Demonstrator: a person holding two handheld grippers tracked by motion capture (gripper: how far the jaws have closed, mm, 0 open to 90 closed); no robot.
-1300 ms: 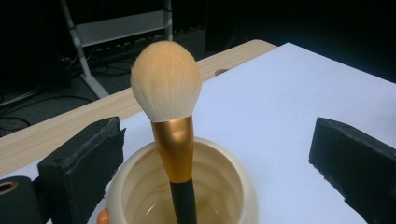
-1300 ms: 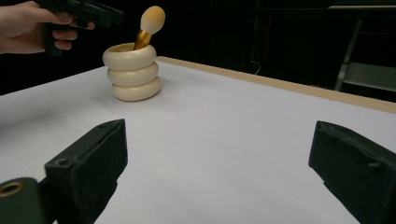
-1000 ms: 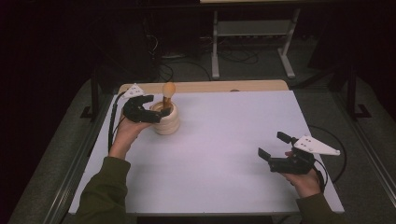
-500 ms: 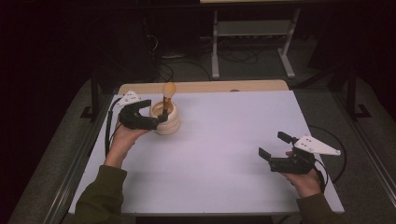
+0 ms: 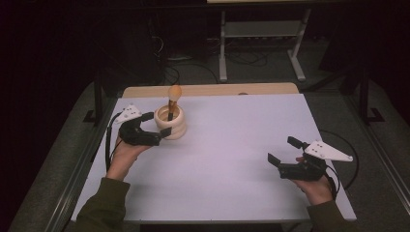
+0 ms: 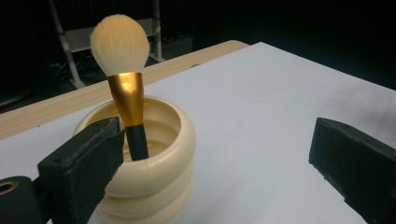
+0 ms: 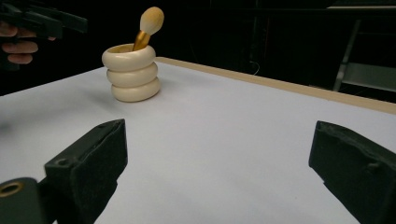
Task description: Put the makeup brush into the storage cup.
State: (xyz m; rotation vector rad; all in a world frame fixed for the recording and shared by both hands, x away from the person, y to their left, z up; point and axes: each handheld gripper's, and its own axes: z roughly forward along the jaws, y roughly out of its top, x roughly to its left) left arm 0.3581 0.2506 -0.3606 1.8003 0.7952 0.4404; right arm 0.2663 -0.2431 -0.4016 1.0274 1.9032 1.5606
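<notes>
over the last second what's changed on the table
The left tongs have drawn back from over the ringed cream holder toward the person, and now sit open beside it with one jaw by its rim. Nothing was taken hold of. The brush stays upright in the holder, and the right tongs stay open, resting near the table's right edge.

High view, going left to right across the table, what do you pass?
Left tool → cream ringed holder with the makeup brush standing in it → bare white tabletop → right tool.
</notes>
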